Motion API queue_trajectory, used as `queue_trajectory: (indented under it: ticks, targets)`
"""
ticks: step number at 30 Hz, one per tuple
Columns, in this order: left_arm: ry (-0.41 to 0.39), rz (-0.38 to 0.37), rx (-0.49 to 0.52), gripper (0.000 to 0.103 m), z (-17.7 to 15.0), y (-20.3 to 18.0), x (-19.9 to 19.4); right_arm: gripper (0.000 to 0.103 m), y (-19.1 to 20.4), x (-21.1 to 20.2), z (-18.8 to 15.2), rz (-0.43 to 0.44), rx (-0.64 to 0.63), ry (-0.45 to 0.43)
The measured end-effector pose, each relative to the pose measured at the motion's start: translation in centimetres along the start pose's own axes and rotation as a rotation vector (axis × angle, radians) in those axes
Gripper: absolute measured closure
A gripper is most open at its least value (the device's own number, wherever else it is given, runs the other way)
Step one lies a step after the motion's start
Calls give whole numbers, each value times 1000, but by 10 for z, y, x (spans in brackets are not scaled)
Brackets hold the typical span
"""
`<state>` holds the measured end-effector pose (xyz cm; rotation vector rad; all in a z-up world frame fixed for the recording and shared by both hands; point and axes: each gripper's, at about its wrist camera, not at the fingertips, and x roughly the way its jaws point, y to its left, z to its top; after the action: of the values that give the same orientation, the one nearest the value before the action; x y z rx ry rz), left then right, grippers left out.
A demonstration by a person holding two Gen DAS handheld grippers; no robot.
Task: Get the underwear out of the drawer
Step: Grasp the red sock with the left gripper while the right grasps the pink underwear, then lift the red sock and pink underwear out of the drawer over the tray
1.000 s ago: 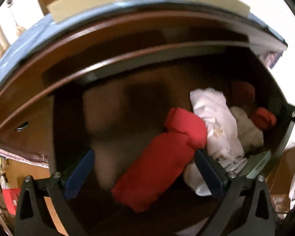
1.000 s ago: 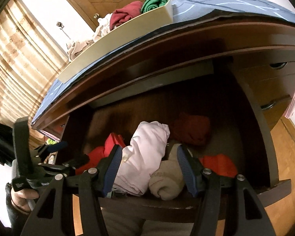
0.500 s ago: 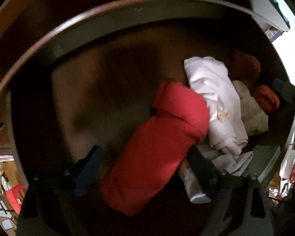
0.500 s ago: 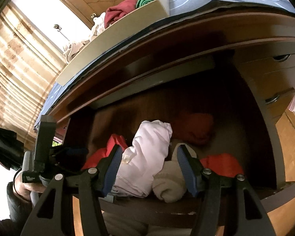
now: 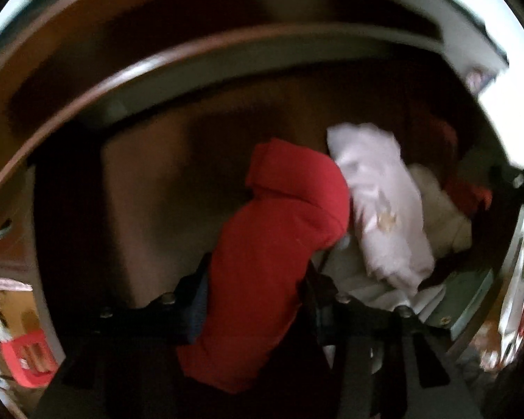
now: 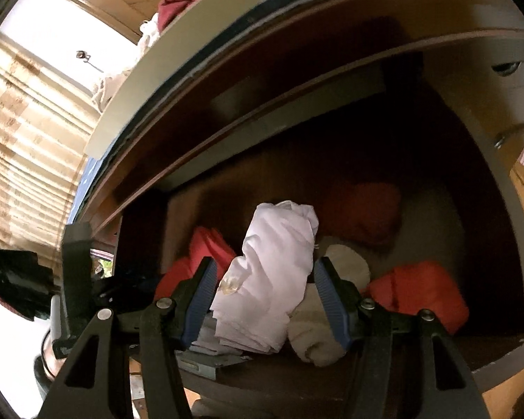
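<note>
Nearest, my left gripper points steeply down into the open drawer; its jaws are closing on the red underwear, whose lower body already fills the gap between the fingers, the blue pad against its left flank. The piece is a plain, bright red, matte roll of soft cloth with a folded cuff at its far end, lying on the drawer floor left of the other garments. My right gripper stands half open and grasps nothing; the white garment lies framed between its fingers, untouched. Beside it are a cream roll and an orange-red bundle. Farther back, a dark red bundle rests in shadow. Beyond, the dresser top bears a cream tray of clothes.
</note>
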<state>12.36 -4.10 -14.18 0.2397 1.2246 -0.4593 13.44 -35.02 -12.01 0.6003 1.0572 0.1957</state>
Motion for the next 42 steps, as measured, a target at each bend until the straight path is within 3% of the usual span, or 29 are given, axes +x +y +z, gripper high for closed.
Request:
queue_trajectory:
  ticks: [4,12,16,24,28,35,38,39,42]
  targets:
    - [-93,-26,-108,58,-17,11,-15,42,0,10,2,0,45,32]
    - [-272,82,-181,58,-26,16,-53,42,25,45,-1,-92,-25,134]
    - [-320,144,-175,58,-25,18,-67,33,39,68,-4,-129,-56,198]
    - [-369,191,-168,58,-31,18,-82,32,58,93,-9,-256,-69,290]
    - [-378,145,-174,58,-36,25,-88,28,64,101,-8,-297,-68,322]
    - [-380,141,-171,58,-37,21,-87,21,79,120,-9,-362,-137,414]
    - [-377,133,-163,58,-38,19,-87,28,85,124,-10,-379,-158,422]
    - [-376,132,-161,58,-39,18,-87,41,85,123,-10,-386,-168,412]
    - [-371,133,-157,58,-41,16,-87,63,85,115,-9,-359,-194,351]
